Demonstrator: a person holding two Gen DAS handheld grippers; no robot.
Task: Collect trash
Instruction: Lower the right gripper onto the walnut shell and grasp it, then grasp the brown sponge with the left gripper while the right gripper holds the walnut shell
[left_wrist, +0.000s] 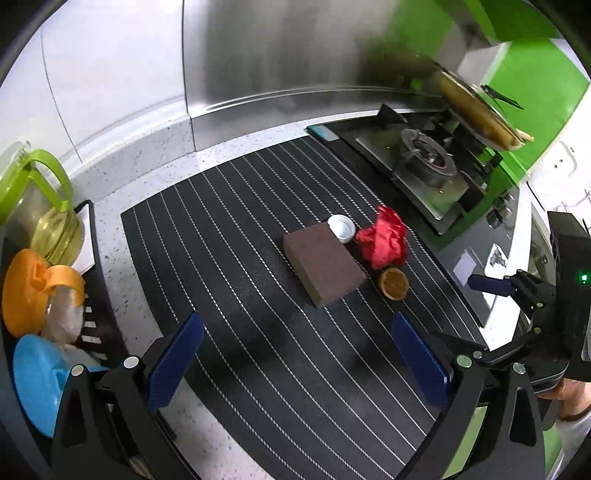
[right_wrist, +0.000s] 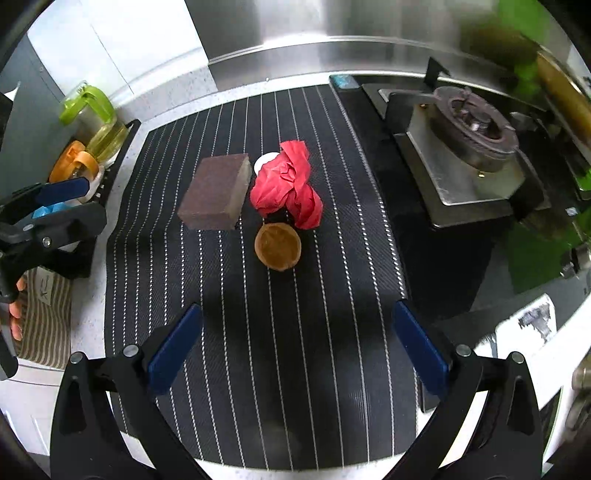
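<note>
On the black striped mat (left_wrist: 258, 332) (right_wrist: 258, 369) lie a crumpled red wrapper (left_wrist: 386, 236) (right_wrist: 288, 184), a white bottle cap (left_wrist: 341, 228) (right_wrist: 264, 161), a small brown wooden cup (left_wrist: 394, 283) (right_wrist: 277, 246) and a brown sponge block (left_wrist: 323, 264) (right_wrist: 218, 192). My left gripper (left_wrist: 295, 362) hovers open above the mat, short of the sponge. My right gripper (right_wrist: 297, 350) is open too, below the wooden cup, nothing between its fingers. Each gripper shows at the edge of the other's view, with the right gripper (left_wrist: 517, 288) and the left gripper (right_wrist: 55, 206).
A gas stove (left_wrist: 424, 162) (right_wrist: 472, 147) sits right of the mat, a pan (left_wrist: 476, 110) above it. Oil bottles with green (left_wrist: 44, 199) (right_wrist: 92, 118), orange (left_wrist: 33, 291) and blue (left_wrist: 40, 384) caps stand in a rack at the left. A steel backsplash (left_wrist: 277, 66) rises behind.
</note>
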